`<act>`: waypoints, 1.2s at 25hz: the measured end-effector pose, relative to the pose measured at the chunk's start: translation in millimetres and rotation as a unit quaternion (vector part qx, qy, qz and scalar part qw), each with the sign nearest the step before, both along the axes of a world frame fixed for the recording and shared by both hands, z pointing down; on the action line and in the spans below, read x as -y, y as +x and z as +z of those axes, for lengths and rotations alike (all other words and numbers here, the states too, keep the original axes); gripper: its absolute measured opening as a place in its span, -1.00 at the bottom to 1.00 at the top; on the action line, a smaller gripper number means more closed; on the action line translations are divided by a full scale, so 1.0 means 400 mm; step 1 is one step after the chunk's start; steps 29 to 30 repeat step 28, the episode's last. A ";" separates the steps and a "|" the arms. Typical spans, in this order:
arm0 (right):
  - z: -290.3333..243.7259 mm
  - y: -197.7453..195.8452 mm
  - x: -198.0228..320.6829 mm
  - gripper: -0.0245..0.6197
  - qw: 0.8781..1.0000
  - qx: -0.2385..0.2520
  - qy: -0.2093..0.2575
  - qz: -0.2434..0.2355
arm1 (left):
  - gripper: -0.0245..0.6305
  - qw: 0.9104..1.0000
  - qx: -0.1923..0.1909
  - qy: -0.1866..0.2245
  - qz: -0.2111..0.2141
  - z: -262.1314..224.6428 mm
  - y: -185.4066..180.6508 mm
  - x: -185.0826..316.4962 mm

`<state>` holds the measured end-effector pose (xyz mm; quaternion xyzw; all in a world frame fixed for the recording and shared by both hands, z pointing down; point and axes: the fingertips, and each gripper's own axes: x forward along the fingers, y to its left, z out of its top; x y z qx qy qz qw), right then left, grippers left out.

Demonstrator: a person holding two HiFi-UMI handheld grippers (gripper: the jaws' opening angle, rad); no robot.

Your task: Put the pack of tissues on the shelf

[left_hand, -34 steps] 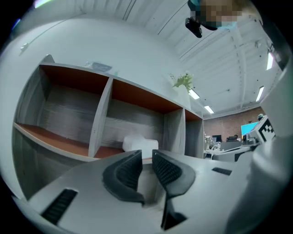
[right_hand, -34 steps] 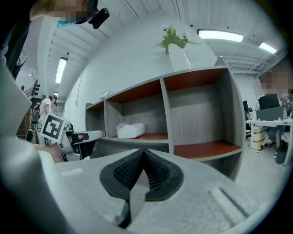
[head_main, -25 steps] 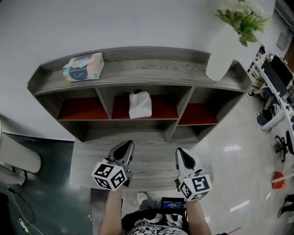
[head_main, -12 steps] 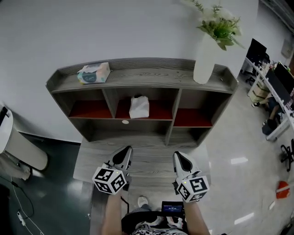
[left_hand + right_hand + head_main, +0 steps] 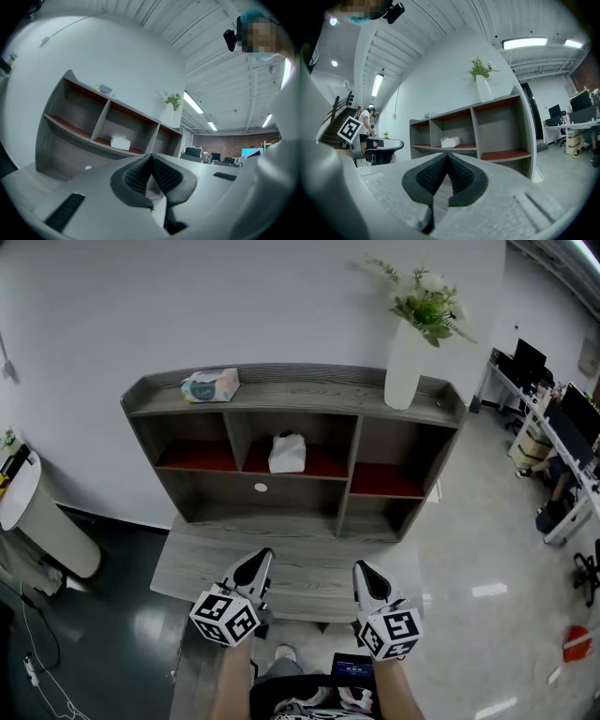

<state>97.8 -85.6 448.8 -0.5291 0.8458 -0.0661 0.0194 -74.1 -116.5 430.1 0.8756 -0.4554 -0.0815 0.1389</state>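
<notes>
Shelf (image 5: 309, 396) farther away than before

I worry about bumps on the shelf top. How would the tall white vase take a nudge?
Likely tippy: the vase is tall and narrow, with flowers spreading above. Probably breakable if ceramic, and it stands toward the shelf top's right end.

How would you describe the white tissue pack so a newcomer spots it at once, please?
The grey shelf unit against the white wall has three red-floored compartments. The white tissue pack sits in the middle one; the patterned tissue box and vase stand on top instead.
</notes>
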 end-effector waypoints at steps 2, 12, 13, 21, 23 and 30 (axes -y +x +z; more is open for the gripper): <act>-0.001 -0.003 -0.019 -0.91 1.000 -0.002 0.001 -0.001 | -0.90 1.000 0.008 0.004 -0.001 -0.001 0.000 -0.022; -0.002 -0.020 -0.057 -0.91 1.000 -0.011 0.002 -0.016 | -0.90 1.000 0.015 0.011 -0.010 -0.009 -0.013 -0.062; -0.002 -0.020 -0.058 -0.91 1.000 -0.012 0.002 -0.016 | -0.90 1.000 0.010 0.012 -0.007 -0.011 -0.013 -0.064; 0.009 -0.016 -0.061 -0.91 1.000 -0.012 -0.003 -0.014 | -0.90 1.000 0.000 0.011 -0.004 -0.010 -0.011 -0.062; 0.008 -0.012 -0.059 -0.91 1.000 -0.011 -0.003 -0.012 | -0.90 1.000 0.001 0.010 -0.002 -0.010 -0.007 -0.060; 0.002 0.004 -0.048 -0.91 1.000 -0.012 0.000 -0.006 | -0.90 1.000 0.006 0.013 0.003 -0.015 0.010 -0.050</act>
